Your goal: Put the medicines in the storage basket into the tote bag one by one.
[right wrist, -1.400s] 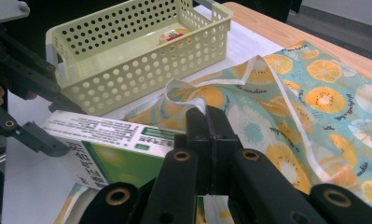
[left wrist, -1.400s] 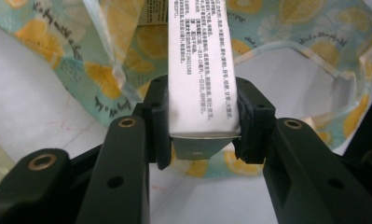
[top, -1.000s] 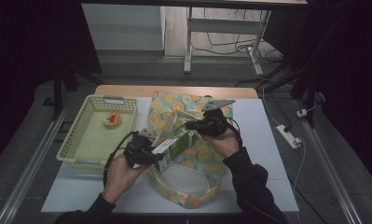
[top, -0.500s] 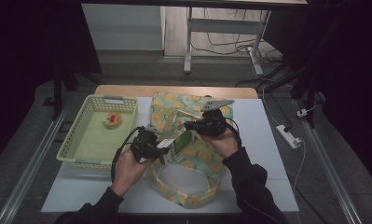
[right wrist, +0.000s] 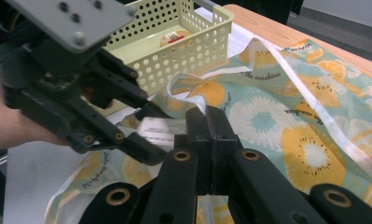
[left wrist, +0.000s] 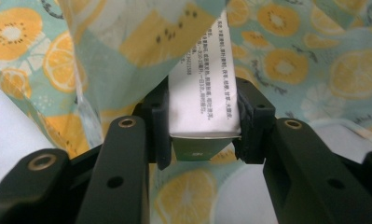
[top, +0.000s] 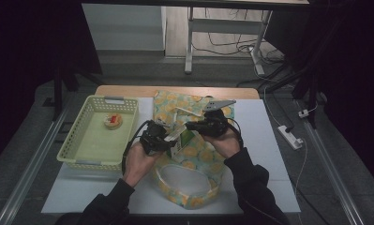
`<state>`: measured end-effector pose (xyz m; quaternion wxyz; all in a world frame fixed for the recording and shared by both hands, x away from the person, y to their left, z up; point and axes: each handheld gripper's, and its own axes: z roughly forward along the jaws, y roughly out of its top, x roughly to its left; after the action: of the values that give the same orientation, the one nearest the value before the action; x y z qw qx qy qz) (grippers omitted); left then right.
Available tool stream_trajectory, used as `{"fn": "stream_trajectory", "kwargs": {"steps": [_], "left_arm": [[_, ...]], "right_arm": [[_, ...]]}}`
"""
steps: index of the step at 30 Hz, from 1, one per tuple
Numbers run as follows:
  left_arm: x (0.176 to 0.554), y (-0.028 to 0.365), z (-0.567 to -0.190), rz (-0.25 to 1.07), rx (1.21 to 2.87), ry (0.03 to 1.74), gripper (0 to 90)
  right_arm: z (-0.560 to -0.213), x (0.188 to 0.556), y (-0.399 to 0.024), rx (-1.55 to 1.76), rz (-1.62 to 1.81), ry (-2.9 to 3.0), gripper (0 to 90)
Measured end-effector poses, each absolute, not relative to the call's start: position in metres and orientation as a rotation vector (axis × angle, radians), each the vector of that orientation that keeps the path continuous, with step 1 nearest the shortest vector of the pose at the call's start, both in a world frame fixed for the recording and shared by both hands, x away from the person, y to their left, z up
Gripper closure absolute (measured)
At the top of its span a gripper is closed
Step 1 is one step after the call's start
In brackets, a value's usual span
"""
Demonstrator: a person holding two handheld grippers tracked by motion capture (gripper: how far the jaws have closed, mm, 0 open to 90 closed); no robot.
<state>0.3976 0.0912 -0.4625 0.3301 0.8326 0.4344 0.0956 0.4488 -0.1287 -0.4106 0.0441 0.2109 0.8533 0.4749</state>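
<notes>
Centrally on the white table (top: 269, 140), a small white carton (left wrist: 204, 100) with printed text is held crosswise between the jaws of the left gripper (top: 168, 136); the pads are pressed on its two side faces, and its greenish end is turned toward the camera in the left gripper view. Above the carton, a loose edge of the fruit-print bag (top: 194, 154) is draped over its far part. The right gripper (right wrist: 206, 122) is seen with its jaws closed flat together, pinched on the white-trimmed rim of the bag (right wrist: 193, 100), which is lifted from the cloth there. In the high view the two grippers are met tip to tip, the left one at 9 o'clock of the carton and the right gripper (top: 194, 125) at 3 o'clock.

The open mouth of the bag is turned toward 6 o'clock, where its rim forms a wide oval near the front edge of the table; its printed body is spread toward 12 o'clock, up to the wooden strip at the far edge. At 9 o'clock a pale green perforated basket (top: 77, 140) is set just beside the bag, with a small round packet (top: 113, 121) near its far wall and most of its floor bare. Toward 3 o'clock a broad bare band of table is left between the bag and the right edge.
</notes>
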Motion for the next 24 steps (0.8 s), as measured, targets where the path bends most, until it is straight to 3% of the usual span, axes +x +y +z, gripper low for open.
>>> {"fn": "stream_trajectory", "kwargs": {"steps": [24], "left_arm": [[0.431, 0.087, -0.475, 0.379, 2.097, 1.213, 61.9]], "right_arm": [[-0.412, 0.452, -0.131, 0.660, 1.447, 2.606, 90.0]]}}
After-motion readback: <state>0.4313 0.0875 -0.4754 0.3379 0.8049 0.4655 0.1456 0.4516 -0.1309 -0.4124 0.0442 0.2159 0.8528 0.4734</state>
